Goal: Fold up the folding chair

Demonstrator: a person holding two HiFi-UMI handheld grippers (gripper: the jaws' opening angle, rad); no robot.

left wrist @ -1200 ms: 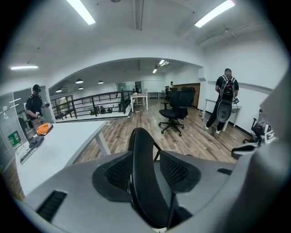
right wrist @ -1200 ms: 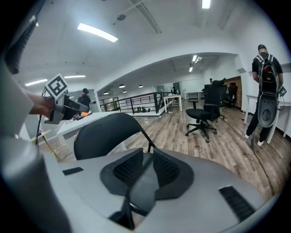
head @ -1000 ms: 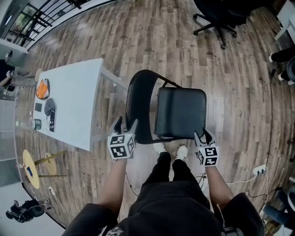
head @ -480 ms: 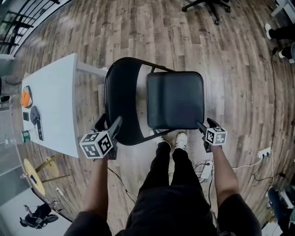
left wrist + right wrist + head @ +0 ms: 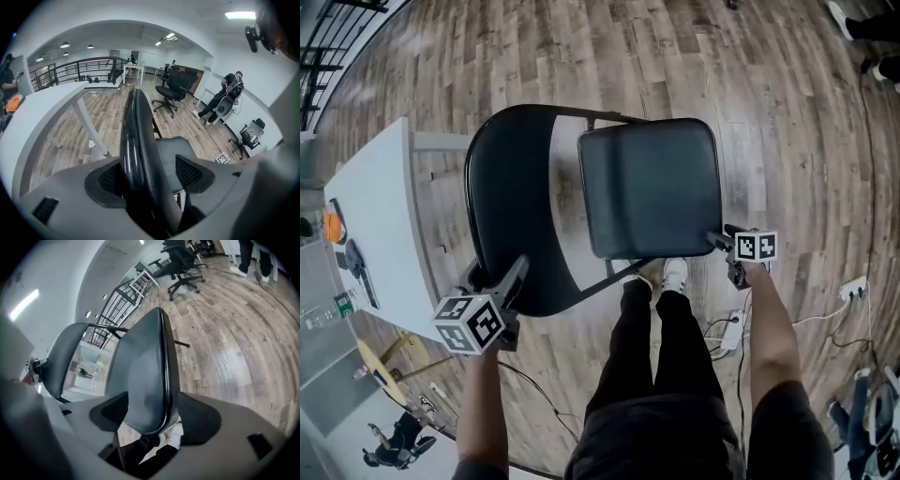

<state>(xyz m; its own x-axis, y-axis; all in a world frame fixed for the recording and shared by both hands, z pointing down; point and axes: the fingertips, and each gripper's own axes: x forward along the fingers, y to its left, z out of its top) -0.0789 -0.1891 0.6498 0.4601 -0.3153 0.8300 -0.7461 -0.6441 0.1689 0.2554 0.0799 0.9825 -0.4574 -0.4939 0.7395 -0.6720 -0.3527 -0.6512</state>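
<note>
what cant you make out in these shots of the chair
- Chair feet: head view, under the seat and backrest.
- Items on the table: head view, too small, at the left edge.
- Far person: left gripper view, too small to tell what they do.

The folding chair (image 5: 649, 187) is black all over: seat, backrest and tube frame. The floor (image 5: 581, 56) is brown-grey wood in short staggered planks. At the left the tabletop (image 5: 380, 216) is white, with an orange thing (image 5: 334, 225) on it. The left hand-held gripper (image 5: 495, 274) is grey, its cube white with black square markers. Nearest, the trousers (image 5: 661, 375) are black and the shoes (image 5: 674, 274) white.
</note>
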